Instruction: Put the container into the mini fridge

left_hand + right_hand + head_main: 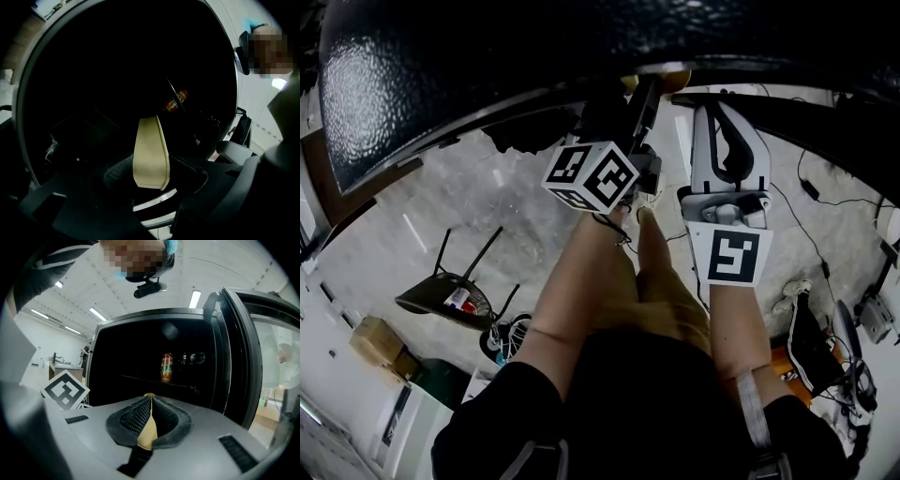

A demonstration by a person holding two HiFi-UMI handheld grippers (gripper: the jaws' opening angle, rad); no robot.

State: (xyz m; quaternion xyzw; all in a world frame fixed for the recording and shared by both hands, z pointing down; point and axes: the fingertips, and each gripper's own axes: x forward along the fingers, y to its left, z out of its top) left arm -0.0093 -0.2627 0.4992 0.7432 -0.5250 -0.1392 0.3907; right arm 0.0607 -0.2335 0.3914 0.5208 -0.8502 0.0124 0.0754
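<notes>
Your left gripper (152,174) has its jaws spread just far enough to take the container (150,150), a cream, tapering piece standing upright between them, with the dark ribbed pad (117,172) of one jaw against its side. Your right gripper (150,420) has its two ribbed pads pressed together on a thin tan edge (148,431) that shows as a narrow strip in the seam. The strip's colour matches the container, but you cannot tell from that view whether it is the same piece. Only the head view shows both tools side by side, reaching forward over your knees, with a bit of cream showing at the left one's tip under the black textured top of the mini fridge (441,75). The container is therefore held at the fridge's open front, not set down on anything. Only the right gripper view shows the fridge as a whole: a dark cavity, its door (240,357) swung open on the right, and an orange can (167,366) standing on the shelf. The can carries a green-lettered label too small to read. The left gripper view catches that same can as just a small orange glint deep in the blackness. Beside your right tool, the left one's marker cube (64,390) shows a black-and-white square pattern. Farther off, the head view alone takes in a dark chair (445,298) on the pale floor.
</notes>
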